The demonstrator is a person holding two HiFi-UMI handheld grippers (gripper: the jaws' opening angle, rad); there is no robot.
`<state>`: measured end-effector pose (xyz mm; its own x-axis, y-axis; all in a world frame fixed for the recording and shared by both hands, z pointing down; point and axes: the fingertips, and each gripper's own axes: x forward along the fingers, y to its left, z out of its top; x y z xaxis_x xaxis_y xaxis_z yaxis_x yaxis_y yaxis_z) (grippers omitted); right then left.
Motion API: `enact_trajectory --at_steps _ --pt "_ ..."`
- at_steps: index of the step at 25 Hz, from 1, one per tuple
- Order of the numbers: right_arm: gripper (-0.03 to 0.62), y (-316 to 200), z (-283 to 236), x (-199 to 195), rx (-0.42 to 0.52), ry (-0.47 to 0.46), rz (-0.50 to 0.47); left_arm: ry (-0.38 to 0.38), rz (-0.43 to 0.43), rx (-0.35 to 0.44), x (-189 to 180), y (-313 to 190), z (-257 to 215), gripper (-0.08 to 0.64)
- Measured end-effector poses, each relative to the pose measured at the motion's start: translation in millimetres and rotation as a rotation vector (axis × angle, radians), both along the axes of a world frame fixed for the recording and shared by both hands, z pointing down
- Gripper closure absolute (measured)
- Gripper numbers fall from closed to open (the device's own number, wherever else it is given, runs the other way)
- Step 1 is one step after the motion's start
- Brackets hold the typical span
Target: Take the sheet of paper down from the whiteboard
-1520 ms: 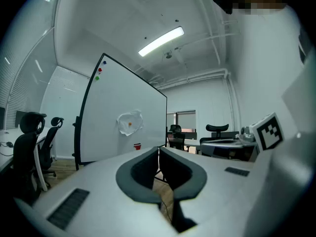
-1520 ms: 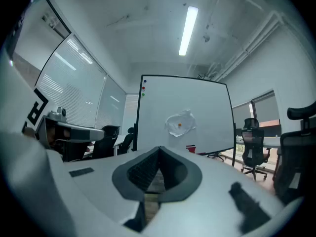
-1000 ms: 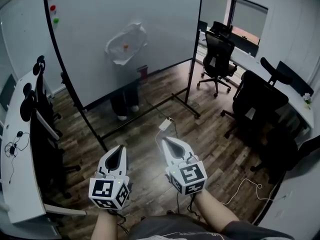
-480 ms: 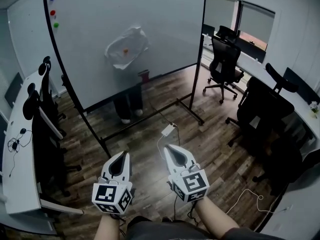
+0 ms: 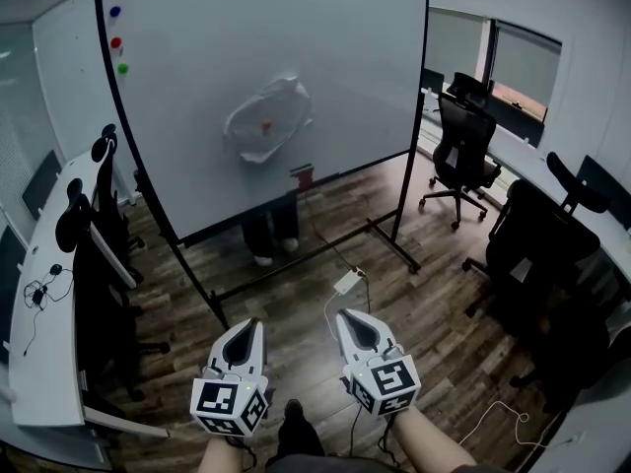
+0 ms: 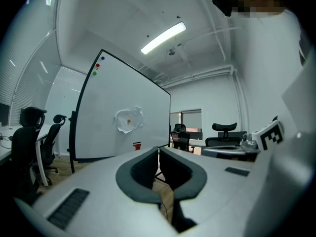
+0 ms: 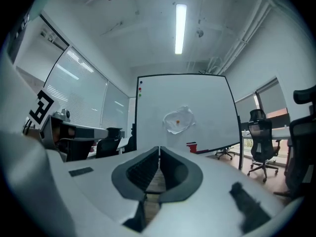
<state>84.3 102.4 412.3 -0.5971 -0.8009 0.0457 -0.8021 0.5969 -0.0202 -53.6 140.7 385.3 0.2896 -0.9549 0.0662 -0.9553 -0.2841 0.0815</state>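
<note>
A crumpled white sheet of paper [image 5: 266, 121] hangs on the whiteboard [image 5: 207, 57], pinned by an orange magnet [image 5: 265, 123]. It also shows in the left gripper view as the paper [image 6: 129, 119] and in the right gripper view as the paper [image 7: 178, 119]. My left gripper [image 5: 250, 329] and right gripper [image 5: 357, 321] are both held low over the wooden floor, well short of the board, pointing toward it. Both are shut with nothing between their jaws, as seen at the left gripper [image 6: 158, 149] and right gripper [image 7: 159, 149].
Blue, red and green magnets [image 5: 117, 40] sit at the board's top left. A red eraser [image 5: 302, 173] rests on the tray. A person's legs [image 5: 271, 233] show under the board. The board's stand [image 5: 325, 249], a cable with adapter [image 5: 348, 282], office chairs [image 5: 463, 151] and a desk [image 5: 44, 294] surround me.
The whiteboard and paper have shifted lower and right in the head view and look larger. Both grippers have slid down in the frame and stay shut.
</note>
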Motion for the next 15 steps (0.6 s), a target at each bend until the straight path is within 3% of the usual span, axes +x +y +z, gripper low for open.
enact_trajectory --at_steps 7,15 --pt "0.569 -67 4 -35 0.007 0.055 -0.009 -0.014 0.005 -0.007 -37 -77 6 0.543" --pt "0.568 -165 -2 -70 -0.002 0.024 0.062 -0.009 0.05 -0.024 -73 -178 7 0.543"
